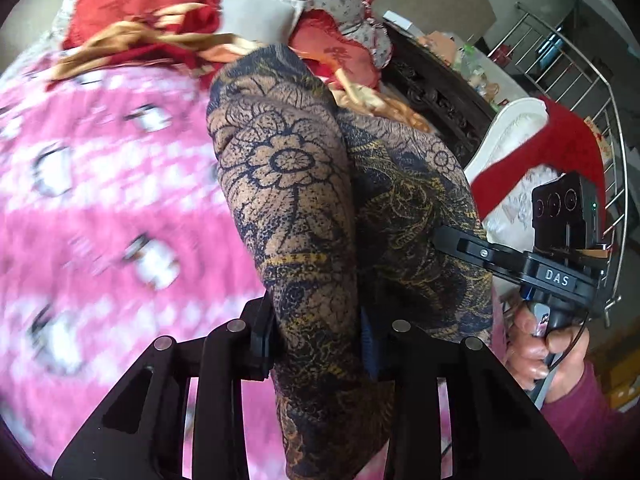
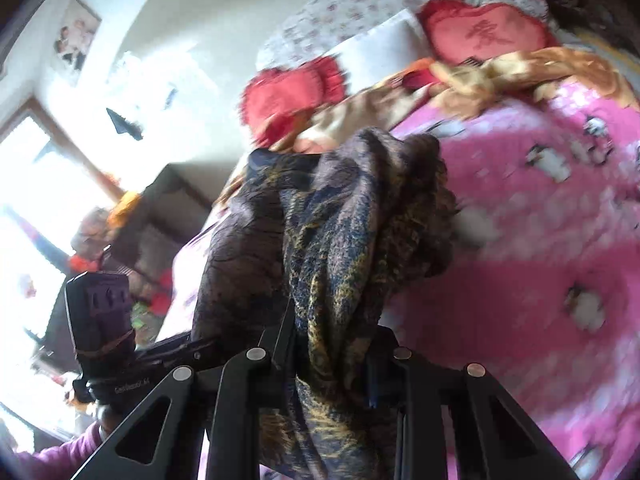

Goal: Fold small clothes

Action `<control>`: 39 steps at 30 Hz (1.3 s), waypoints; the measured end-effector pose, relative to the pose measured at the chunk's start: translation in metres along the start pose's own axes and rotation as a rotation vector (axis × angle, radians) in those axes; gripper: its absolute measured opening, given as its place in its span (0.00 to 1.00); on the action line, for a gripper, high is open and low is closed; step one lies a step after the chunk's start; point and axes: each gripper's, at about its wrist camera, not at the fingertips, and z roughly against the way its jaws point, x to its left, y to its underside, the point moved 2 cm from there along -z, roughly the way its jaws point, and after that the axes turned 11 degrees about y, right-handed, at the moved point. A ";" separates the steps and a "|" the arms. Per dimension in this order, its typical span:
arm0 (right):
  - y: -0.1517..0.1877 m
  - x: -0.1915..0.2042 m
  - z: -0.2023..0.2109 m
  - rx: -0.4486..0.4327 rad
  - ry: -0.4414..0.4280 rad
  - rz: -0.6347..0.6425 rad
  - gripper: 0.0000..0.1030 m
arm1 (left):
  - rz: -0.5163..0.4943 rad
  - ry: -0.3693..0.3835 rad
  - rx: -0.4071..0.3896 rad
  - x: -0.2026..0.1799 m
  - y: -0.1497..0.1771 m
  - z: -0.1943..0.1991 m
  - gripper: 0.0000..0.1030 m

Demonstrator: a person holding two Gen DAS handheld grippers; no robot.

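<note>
From the left wrist view, the left gripper pinched a bunched end of the floral garment, which hung lifted above the pink blanket. The right gripper reached in from the garment's far side, its fingertips buried in the cloth, with the hand on its handle. In the right wrist view, the right gripper was clamped on a gathered fold of the garment, with heart-shaped cushions beyond it. No neat fold showed; the folding looked barely begun. Only this view showed the window.
</note>
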 end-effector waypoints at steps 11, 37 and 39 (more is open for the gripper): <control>0.108 0.050 -0.023 0.175 0.157 0.091 0.52 | 0.055 -0.244 0.109 0.038 0.113 0.070 0.53; 0.123 0.107 -0.011 0.111 0.267 0.365 0.31 | -0.018 -0.491 -0.022 0.026 0.092 0.045 0.64; 0.146 0.103 -0.015 0.119 0.337 0.413 0.31 | -0.018 -0.494 -0.034 0.022 0.095 0.049 0.64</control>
